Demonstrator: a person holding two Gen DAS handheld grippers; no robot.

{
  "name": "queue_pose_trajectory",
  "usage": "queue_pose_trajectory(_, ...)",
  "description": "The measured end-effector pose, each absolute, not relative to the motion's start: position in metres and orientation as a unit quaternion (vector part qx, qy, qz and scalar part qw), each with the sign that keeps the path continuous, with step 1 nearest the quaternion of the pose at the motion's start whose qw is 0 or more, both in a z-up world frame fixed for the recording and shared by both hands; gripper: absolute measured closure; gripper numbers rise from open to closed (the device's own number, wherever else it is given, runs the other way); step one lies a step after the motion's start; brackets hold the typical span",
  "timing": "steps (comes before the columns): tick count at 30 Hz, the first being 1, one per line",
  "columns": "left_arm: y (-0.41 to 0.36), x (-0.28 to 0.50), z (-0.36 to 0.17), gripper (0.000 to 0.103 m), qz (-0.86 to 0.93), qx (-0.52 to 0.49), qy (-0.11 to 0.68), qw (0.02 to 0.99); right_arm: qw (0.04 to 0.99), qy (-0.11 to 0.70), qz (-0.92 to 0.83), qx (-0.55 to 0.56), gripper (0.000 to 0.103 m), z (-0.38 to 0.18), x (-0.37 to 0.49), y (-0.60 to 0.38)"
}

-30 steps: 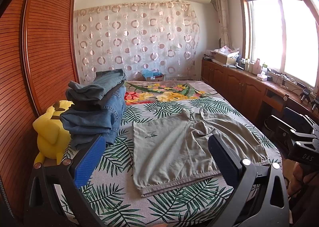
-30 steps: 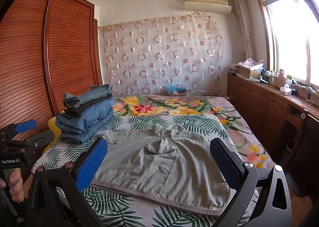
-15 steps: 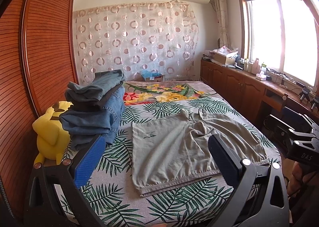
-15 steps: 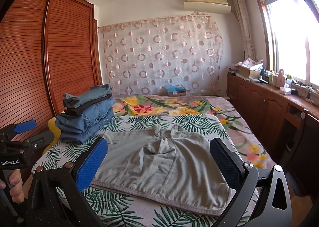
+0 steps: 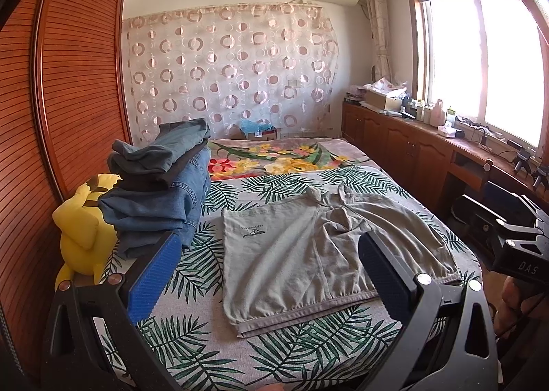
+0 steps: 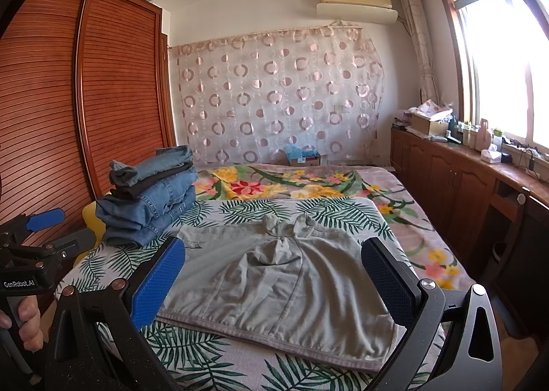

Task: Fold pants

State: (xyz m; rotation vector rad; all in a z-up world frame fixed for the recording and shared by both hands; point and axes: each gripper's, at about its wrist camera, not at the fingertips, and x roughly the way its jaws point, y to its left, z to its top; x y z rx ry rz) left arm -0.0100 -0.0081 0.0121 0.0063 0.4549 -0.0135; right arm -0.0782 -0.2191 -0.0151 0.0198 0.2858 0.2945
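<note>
Shorts [image 5: 308,253]: grey-khaki, small dark logo print near one corner.
Sheet [image 5: 192,267]: pale grey, green palm-leaf pattern.
Blanket [image 6: 308,185]: dusty pink, red and yellow flowers, green leaves.
Folded stack [image 5: 161,192]: blue denim below, dark layer, grey-blue on top.
Plush toy [image 5: 82,236]: yellow, brown markings.
Curtain [image 5: 233,71]: sheer, pink-brown ring pattern.
Wardrobe [image 6: 68,109]: reddish-brown, slatted.
Left gripper [image 5: 264,271], right gripper [image 6: 274,279]: black frames, blue ribbed pads.
Cabinets [image 5: 405,147]: brown wood.

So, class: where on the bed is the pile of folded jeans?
The pile of folded jeans sits left in both views, near the wardrobe, between the yellow plush toy and the grey shorts.
</note>
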Motion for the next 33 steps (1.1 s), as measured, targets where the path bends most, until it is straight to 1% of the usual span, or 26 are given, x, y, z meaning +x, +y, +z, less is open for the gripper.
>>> queue_pose_trajectory(17,-0.006,0.024,-0.030,0.000,-0.045,0.016,0.280,0.959,0.978,0.163,0.132,0.003,0.001,-0.025,-0.060,-0.236)
queue_pose_trajectory(22,-0.001,0.034,-0.044,0.000,-0.053,0.013,0.296,0.953,0.978,0.174,0.116,-0.004,0.006,-0.027,-0.052,-0.248)
queue_pose_trajectory(24,0.001,0.038,-0.050,0.000,-0.054,0.009,0.304,0.951,0.977,0.183,0.110,-0.007,0.014,-0.030,-0.047,-0.253)
queue_pose_trajectory(29,0.006,0.044,-0.064,0.000,-0.062,0.008,0.318,0.946,0.971,0.221,0.092,-0.005,0.024,-0.044,-0.034,-0.269)
queue_pose_trajectory(33,0.014,0.048,-0.074,0.000,-0.062,0.002,0.332,0.941,0.966,0.243,0.085,-0.005,0.026,-0.049,-0.030,-0.275)
